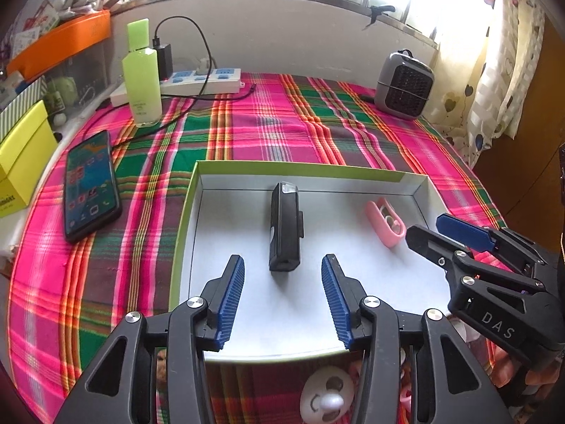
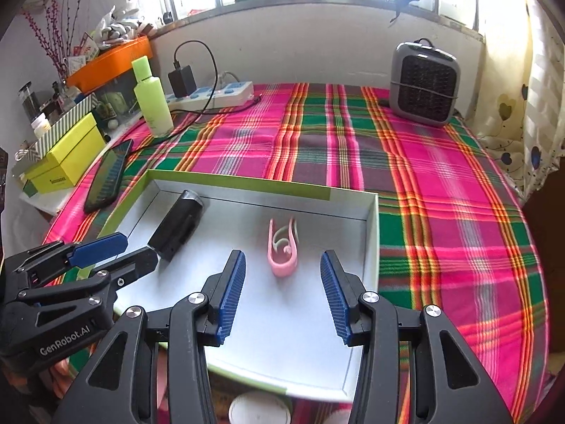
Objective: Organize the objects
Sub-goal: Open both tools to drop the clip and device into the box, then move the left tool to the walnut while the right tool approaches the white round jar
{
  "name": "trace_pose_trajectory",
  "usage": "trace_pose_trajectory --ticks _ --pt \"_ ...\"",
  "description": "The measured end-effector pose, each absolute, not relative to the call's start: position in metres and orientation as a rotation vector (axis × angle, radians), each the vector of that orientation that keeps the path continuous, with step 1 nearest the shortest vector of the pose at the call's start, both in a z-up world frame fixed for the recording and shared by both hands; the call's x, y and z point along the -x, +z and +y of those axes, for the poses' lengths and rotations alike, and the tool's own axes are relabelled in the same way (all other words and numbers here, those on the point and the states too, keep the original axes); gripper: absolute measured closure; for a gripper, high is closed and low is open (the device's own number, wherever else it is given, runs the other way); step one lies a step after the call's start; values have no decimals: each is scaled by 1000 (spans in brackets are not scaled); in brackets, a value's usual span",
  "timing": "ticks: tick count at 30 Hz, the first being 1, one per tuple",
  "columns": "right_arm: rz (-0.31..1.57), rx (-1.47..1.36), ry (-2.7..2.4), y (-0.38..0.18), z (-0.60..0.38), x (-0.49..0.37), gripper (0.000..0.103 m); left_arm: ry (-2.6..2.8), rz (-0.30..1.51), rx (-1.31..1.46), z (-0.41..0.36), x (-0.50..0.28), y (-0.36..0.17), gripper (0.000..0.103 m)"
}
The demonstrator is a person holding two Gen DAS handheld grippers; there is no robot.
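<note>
Both grippers hover over the white tray [image 1: 420,185], fingers parted and empty. The left gripper [image 1: 282,295] sits above the black device [image 1: 285,228]; the right gripper [image 2: 282,293] sits above the pink clip [image 2: 282,247]. Both things lie in the tray.

place: home | cues: plaid cloth [image 1: 282,123], heater [image 2: 425,84] (curtained window)

A green bottle [image 1: 142,74], power strip [image 1: 203,81], phone [image 1: 91,185] and small grey heater [image 1: 403,84] sit on the plaid cloth [image 1: 247,130].
</note>
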State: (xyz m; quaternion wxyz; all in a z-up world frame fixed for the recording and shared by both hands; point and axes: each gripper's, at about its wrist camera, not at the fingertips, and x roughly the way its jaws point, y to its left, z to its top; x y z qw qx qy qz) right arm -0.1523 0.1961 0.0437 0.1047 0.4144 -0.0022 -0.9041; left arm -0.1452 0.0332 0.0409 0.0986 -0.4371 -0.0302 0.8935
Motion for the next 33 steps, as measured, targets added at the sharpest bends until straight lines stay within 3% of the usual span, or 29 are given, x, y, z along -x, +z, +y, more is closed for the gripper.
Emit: trace_pose_trajectory --ticks 13,33 --pt "-25 -1156 -2722 53 214 105 57 2715 -111 1242 7 107 50 58" --pt "-175 -1197 -2794 36 274 58 57 2794 -293 1248 -63 70 38 58"
